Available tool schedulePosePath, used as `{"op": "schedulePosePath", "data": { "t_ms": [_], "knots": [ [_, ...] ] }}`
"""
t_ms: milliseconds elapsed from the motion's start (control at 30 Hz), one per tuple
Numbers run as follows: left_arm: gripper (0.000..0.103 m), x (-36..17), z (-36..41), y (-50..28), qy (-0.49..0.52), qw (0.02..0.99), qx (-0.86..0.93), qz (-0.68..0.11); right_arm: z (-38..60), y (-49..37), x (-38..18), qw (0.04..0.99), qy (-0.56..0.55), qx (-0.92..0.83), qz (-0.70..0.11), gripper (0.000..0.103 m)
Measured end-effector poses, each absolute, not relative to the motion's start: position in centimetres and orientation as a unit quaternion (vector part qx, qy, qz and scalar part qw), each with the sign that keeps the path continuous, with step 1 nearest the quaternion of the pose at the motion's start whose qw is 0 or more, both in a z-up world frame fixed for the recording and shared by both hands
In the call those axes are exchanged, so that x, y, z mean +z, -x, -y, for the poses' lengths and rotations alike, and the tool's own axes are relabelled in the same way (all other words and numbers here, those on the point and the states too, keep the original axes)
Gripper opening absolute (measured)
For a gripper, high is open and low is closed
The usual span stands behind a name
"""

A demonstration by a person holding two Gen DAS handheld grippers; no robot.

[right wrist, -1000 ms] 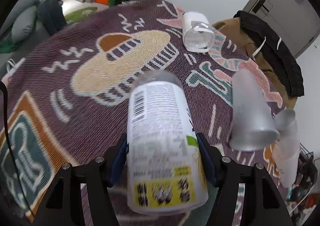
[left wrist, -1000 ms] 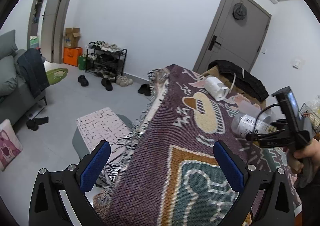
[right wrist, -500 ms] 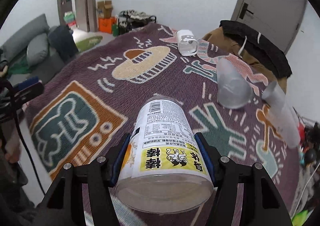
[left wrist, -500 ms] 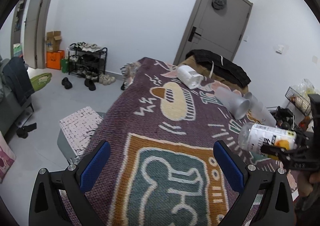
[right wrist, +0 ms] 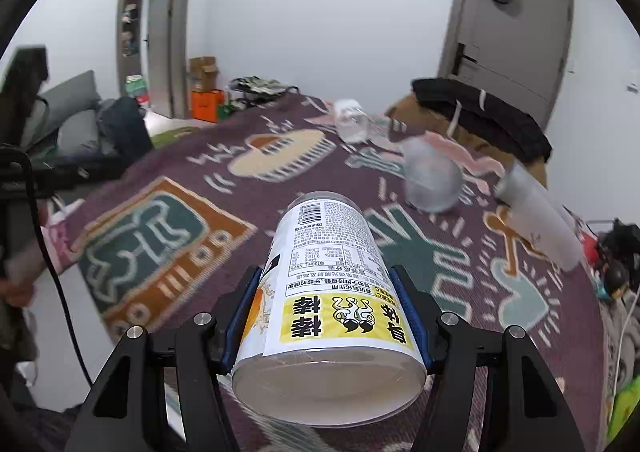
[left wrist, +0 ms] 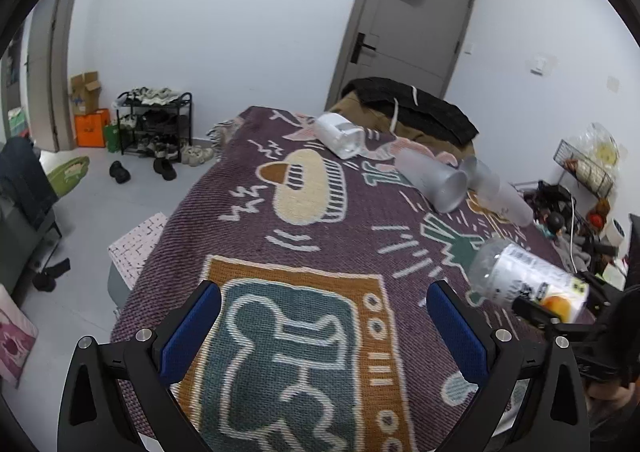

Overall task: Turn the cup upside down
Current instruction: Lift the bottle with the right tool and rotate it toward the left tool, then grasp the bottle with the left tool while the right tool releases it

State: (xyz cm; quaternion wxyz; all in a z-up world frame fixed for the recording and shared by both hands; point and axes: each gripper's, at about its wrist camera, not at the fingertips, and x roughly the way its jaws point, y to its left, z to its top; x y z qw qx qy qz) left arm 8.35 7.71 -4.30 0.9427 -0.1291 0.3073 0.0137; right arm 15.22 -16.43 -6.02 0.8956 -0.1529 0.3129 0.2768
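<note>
1. Clear plastic, wrapped in a white and yellow label, makes up the cup [right wrist: 326, 304], which lies on its side in the air above the blanket [right wrist: 168, 236], its wide open mouth turned toward the right wrist camera.
2. Blue pads of the right gripper [right wrist: 326, 316] are clamped on the cup's two sides near the mouth.
3. Over the patterned blanket's near end, the left gripper [left wrist: 323, 326] hangs with its fingers wide apart, nothing between them.
4. Farther back, a frosted cup [left wrist: 434, 177] and a clear jar [left wrist: 338, 133] lie tipped over on the blanket.
5. Beyond them, a dark jacket [left wrist: 416, 109] is heaped before the grey door [left wrist: 404, 27].
</note>
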Motion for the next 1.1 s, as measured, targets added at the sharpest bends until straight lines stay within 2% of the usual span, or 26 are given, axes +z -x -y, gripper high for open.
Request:
{"op": "schedulePosePath", "data": {
  "t_ms": [133, 200, 267, 300, 767, 1100],
  "knots": [
    [0.103, -4.3, -6.3, -8.8, 0.114, 0.941, 0.004, -0.320, 17.3, -16.4, -8.2, 0.887, 0.139, 0.265, -0.351, 0.064],
    [0.103, -4.5, -5.5, -9.2, 0.110, 0.938, -0.001, -0.329, 18.2, -17.0, -9.2, 0.877, 0.107, 0.279, -0.376, 0.072],
    [0.103, -4.7, -4.8, -9.7, 0.108, 0.935, -0.011, -0.339, 19.1, -17.0, -9.6, 0.875, 0.078, 0.285, -0.383, 0.089],
    [0.103, -4.6, -4.5, -10.0, 0.105, 0.933, -0.015, -0.343, 19.3, -17.0, -9.7, 0.876, 0.072, 0.285, -0.383, 0.090],
    [0.103, -3.0, 0.9, -14.1, 0.108, 0.912, -0.087, -0.387, 25.6, -13.8, -6.0, 0.904, -0.012, 0.250, -0.346, 0.092],
    [0.103, -2.7, 5.7, -16.7, 0.123, 0.874, -0.139, -0.450, 29.5, -11.5, -5.9, 0.928, -0.003, 0.194, -0.317, 0.092]
  ]
}}
